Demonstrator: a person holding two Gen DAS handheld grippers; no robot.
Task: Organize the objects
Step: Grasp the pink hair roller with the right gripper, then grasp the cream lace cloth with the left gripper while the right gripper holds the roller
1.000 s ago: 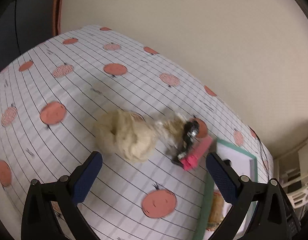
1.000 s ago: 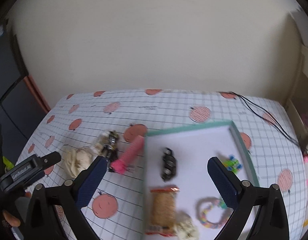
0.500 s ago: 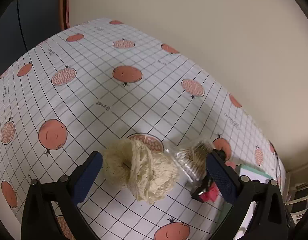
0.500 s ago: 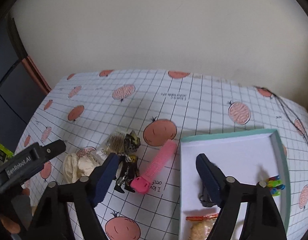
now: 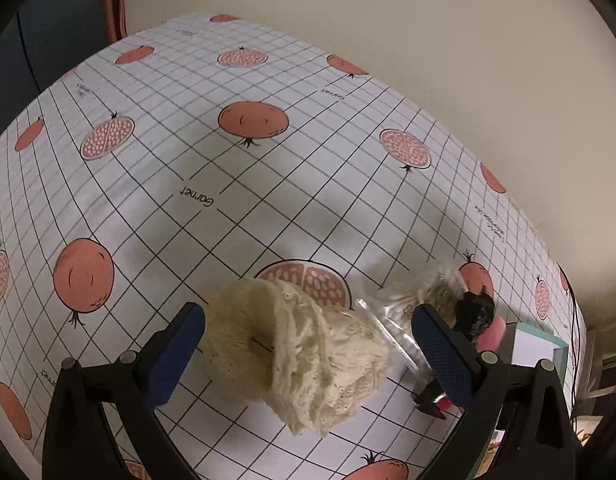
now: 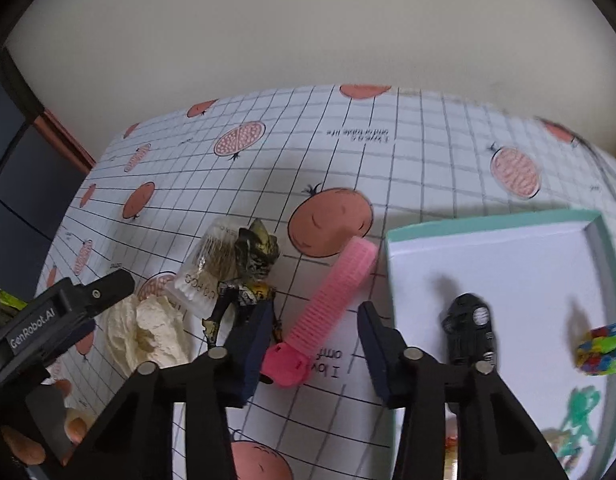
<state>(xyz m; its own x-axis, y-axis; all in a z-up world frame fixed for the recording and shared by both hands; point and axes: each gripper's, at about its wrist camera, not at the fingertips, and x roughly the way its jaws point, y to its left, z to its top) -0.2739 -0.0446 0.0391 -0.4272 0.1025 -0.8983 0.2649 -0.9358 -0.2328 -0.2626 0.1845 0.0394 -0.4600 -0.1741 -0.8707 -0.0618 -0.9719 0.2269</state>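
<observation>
Left tool point(image 5: 308, 354) spread wide, pads either side of cream lace bundle point(image 5: 296, 356) on desk point(image 5: 228, 184), not clamped. Right tool point(image 6: 309, 350) also parted, straddling lower end of pink hair roller point(image 6: 327, 312), no grip. Dark figurine point(image 6: 248, 280) and clear bag of cotton swabs point(image 6: 206, 268) between roller and bundle. Teal-rimmed tray point(image 6: 487, 222) just right of roller, black toy point(image 6: 469, 330) inside.
</observation>
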